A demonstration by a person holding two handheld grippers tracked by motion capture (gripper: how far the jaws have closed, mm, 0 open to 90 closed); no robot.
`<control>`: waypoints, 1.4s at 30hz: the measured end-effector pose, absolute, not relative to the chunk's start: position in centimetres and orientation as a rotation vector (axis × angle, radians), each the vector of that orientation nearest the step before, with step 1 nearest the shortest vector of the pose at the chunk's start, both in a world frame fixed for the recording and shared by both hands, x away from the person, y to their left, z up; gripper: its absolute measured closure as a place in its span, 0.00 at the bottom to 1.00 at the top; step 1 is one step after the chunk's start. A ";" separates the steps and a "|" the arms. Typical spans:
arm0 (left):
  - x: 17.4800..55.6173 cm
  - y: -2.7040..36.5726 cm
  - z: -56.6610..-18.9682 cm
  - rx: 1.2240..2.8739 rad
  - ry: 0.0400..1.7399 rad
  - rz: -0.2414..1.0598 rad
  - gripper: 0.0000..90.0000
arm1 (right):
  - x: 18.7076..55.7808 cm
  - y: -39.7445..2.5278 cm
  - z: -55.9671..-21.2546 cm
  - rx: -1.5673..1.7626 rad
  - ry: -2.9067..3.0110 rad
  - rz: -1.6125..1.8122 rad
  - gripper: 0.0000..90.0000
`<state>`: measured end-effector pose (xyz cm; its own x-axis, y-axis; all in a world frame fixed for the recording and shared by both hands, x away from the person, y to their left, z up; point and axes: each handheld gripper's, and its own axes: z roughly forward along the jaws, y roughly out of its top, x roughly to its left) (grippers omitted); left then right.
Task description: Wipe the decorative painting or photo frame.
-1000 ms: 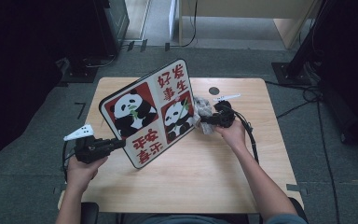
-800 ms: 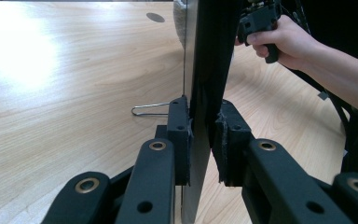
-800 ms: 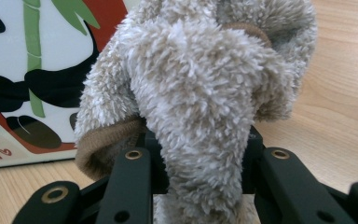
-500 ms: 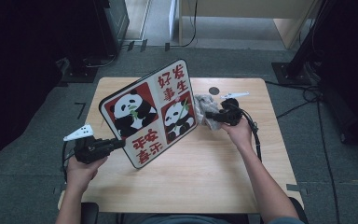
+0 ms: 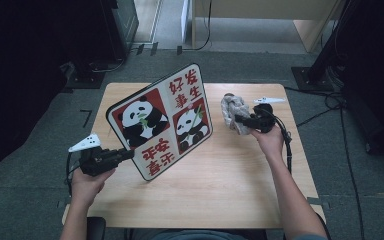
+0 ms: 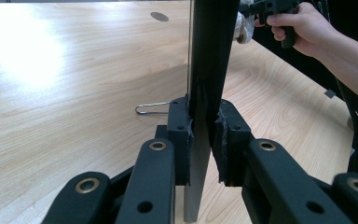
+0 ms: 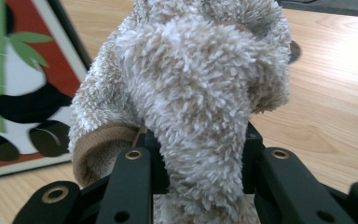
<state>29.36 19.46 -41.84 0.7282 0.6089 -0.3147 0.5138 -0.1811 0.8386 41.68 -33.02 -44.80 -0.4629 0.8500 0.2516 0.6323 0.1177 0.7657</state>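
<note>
One panda board (image 5: 162,120), one fluffy cloth (image 5: 233,111), two grippers, each clamping.

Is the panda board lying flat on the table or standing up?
Standing up, tilted. The panda board rests on its lower edge, clamped by the left hand-held gripper.

Right gripper (image 5: 239,120), clamped on fluffy cloth (image 5: 234,112), now sits farther right, clear of the panda board (image 5: 162,120); a second ago the cloth touched the board's right edge. The gap has widened since half a second ago.
</note>
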 end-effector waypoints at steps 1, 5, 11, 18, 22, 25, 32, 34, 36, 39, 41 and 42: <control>29.4 19.5 -41.8 1.837 0.874 0.110 0.87 | 41.7 -33.3 -44.9 1.476 2.139 1.265 0.75; 29.4 19.5 -41.8 1.837 0.873 0.108 0.87 | 41.4 -34.4 -45.5 1.482 2.116 1.239 0.74; 29.5 19.5 -41.8 1.835 0.873 0.108 0.87 | 41.0 -35.9 -46.6 1.510 2.103 1.206 0.74; 29.7 19.6 -41.8 1.832 0.875 0.116 0.87 | 40.5 -37.3 -47.7 1.521 2.074 1.173 0.74; 29.7 19.7 -41.8 1.828 0.881 0.117 0.87 | 40.6 -37.9 -48.3 1.544 2.072 1.162 0.74; 29.7 19.8 -41.8 1.826 0.885 0.117 0.87 | 40.5 -38.3 -48.8 1.533 2.070 1.159 0.73; 29.7 19.8 -41.9 1.826 0.886 0.119 0.87 | 40.7 -38.9 -50.0 1.558 2.051 1.194 0.69; 29.7 19.8 -41.9 1.826 0.886 0.118 0.87 | 40.7 -39.0 -50.1 1.547 2.054 1.197 0.67; 29.7 19.8 -41.9 1.827 0.887 0.118 0.87 | 40.7 -39.0 -50.1 1.560 2.047 1.200 0.63; 29.7 19.8 -41.9 1.828 0.886 0.117 0.86 | 40.7 -39.1 -50.0 1.602 2.041 1.209 0.56; 29.8 19.8 -41.9 1.828 0.888 0.116 0.86 | 40.8 -39.2 -49.9 1.622 2.050 1.215 0.55; 29.8 19.8 -41.9 1.828 0.888 0.117 0.86 | 40.7 -39.3 -49.9 1.627 2.052 1.211 0.54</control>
<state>29.76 19.82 -41.88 0.7197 0.6188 -0.3148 0.5158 -0.1731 0.8391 40.75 -39.26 -49.87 -0.3415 0.8955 0.2855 0.6826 0.0274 0.7303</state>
